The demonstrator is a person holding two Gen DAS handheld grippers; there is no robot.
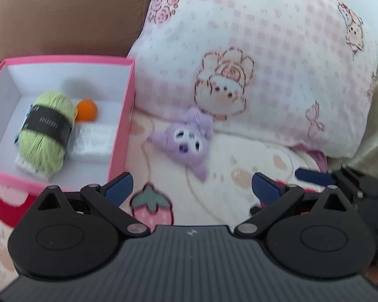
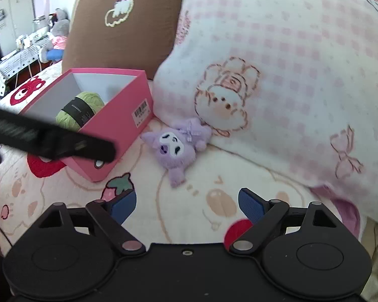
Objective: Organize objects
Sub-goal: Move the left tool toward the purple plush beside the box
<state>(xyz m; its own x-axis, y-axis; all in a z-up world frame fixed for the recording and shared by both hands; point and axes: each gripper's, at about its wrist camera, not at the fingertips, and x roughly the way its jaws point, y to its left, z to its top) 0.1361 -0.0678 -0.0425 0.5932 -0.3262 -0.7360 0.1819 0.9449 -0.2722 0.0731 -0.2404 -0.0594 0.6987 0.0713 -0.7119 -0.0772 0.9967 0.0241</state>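
A small purple plush toy lies on the bed blanket against the pink-checked pillow; it also shows in the right wrist view. An open pink box stands to its left, also in the right wrist view. The box holds a green yarn skein, an orange ball and a white packet. My left gripper is open and empty, short of the plush. My right gripper is open and empty, also short of the plush.
A large pink-checked pillow fills the right and back. A brown cushion stands behind the box. The left gripper's black body crosses in front of the box in the right wrist view. The right gripper's fingers show at the left view's right edge.
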